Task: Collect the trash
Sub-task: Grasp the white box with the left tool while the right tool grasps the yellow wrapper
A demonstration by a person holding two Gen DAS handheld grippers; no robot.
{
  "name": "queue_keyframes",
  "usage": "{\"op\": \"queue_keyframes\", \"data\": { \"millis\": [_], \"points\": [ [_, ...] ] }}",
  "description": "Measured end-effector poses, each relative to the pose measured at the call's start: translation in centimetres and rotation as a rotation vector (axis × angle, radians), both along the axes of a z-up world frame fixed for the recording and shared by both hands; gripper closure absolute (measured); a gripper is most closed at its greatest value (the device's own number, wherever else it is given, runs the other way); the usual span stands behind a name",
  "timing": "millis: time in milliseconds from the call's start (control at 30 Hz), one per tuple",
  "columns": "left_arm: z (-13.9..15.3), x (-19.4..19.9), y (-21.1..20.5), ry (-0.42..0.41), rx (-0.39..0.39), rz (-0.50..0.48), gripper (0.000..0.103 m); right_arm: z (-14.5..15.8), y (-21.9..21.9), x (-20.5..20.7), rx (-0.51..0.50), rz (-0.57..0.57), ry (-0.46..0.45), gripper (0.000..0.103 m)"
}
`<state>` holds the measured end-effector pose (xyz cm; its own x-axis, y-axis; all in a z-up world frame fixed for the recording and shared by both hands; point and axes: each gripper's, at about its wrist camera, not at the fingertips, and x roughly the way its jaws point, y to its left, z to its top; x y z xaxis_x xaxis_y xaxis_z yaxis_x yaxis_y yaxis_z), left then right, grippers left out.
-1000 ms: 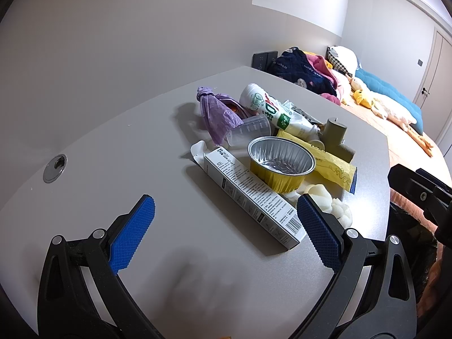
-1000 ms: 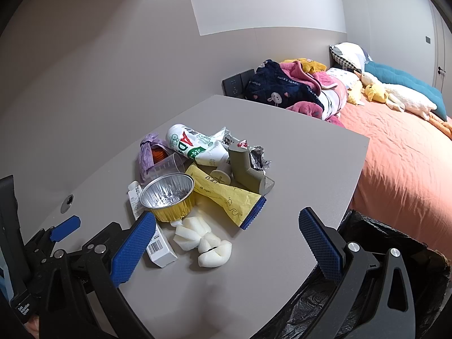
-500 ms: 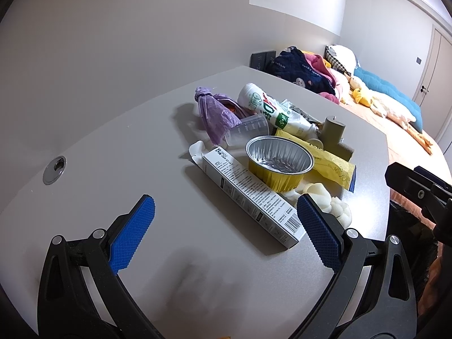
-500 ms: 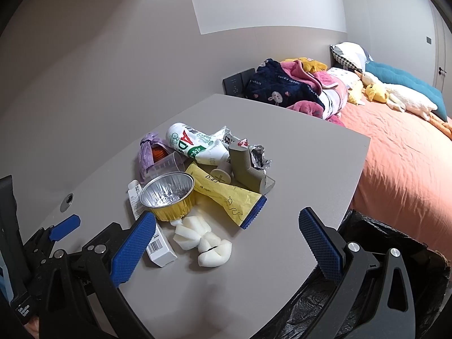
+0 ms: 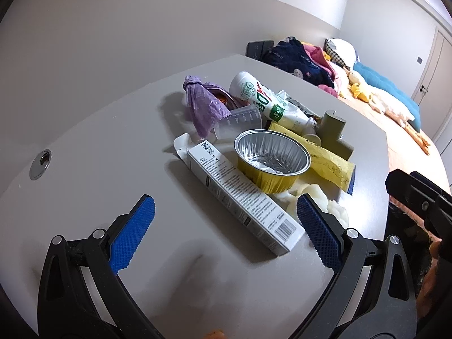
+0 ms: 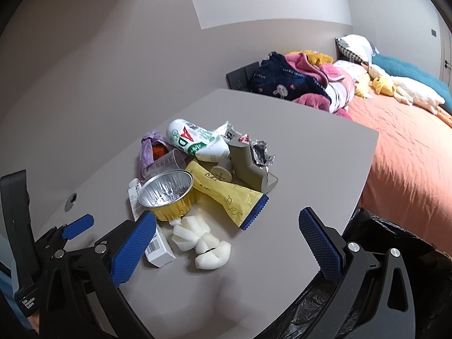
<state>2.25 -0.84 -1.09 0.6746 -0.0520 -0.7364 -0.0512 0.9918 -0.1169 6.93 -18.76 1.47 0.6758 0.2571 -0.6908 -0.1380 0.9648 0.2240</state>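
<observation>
We hold the left gripper (image 5: 226, 228) spread wide and empty, the white carton (image 5: 240, 197) lying between its pads. Our right gripper (image 6: 226, 244) gapes too, white foam (image 6: 203, 244) inside it. The foil cup (image 6: 169, 195) sits at eleven o'clock, the black bin bag (image 6: 395, 243) at three.

Both wrist views near, angled down across table (image 5: 113, 130); share trash pile (image 6: 197, 180), bed (image 6: 409, 147) beyond.

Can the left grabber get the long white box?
Probably yes. The left hand-held gripper is open, and the long white box lies right ahead on the table with its near end uncovered.
</observation>
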Motion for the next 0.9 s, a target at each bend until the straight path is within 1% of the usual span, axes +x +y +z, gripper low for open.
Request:
{"op": "queue_keyframes", "data": {
  "millis": [33,67,100,200,267,300,433,500,567,667,700,767,867,900],
  "points": [
    [0.0,0.2,-0.1,-0.012,0.003,0.002,0.006,-0.2,-0.1,0.3,0.002,0.004,0.004,0.002],
    [-0.2,0.5,-0.2,-0.007,0.012,0.003,0.006,-0.3,-0.2,0.5,-0.001,0.004,0.006,0.002],
    [-0.4,0.7,-0.2,-0.001,0.002,0.003,0.006,-0.5,-0.3,0.8,-0.004,0.003,0.01,0.002],
    [-1.1,1.7,-0.6,0.023,0.015,0.007,0.009,-0.9,-0.7,1.6,-0.003,0.004,0.024,0.007],
    [-1.7,2.3,-0.8,0.05,0.023,0.008,0.012,-1.3,-0.7,2.2,-0.011,0.012,0.033,0.01],
    [-1.9,2.6,-0.9,0.062,0.022,0.01,0.015,-1.4,-0.6,2.4,-0.017,0.017,0.036,0.01],
    [-3.1,3.5,-0.4,0.147,0.0,0.025,0.019,-2.0,0.0,3.2,-0.042,0.044,0.049,0.016],
    [-3.4,3.8,-0.2,0.172,0.015,0.031,0.02,-2.4,0.5,3.5,-0.057,0.063,0.057,0.019],
    [-3.8,4.0,0.1,0.197,0.031,0.042,0.02,-2.8,1.1,3.9,-0.071,0.087,0.068,0.025],
    [-4.0,4.2,1.0,0.212,0.024,0.065,0.02,-3.3,1.9,4.5,-0.094,0.117,0.078,0.031],
    [-4.0,4.2,1.3,0.211,0.02,0.071,0.021,-3.4,2.1,4.7,-0.1,0.125,0.081,0.032],
    [-4.2,4.2,2.1,0.209,-0.005,0.083,0.021,-3.8,2.4,5.3,-0.116,0.141,0.091,0.037],
    [-4.2,4.3,2.8,0.2,-0.01,0.092,0.022,-4.5,3.0,6.2,-0.14,0.16,0.106,0.042],
    [-4.2,4.4,2.9,0.199,-0.008,0.094,0.023,-4.7,3.1,6.5,-0.146,0.163,0.11,0.043]
  ]
}}
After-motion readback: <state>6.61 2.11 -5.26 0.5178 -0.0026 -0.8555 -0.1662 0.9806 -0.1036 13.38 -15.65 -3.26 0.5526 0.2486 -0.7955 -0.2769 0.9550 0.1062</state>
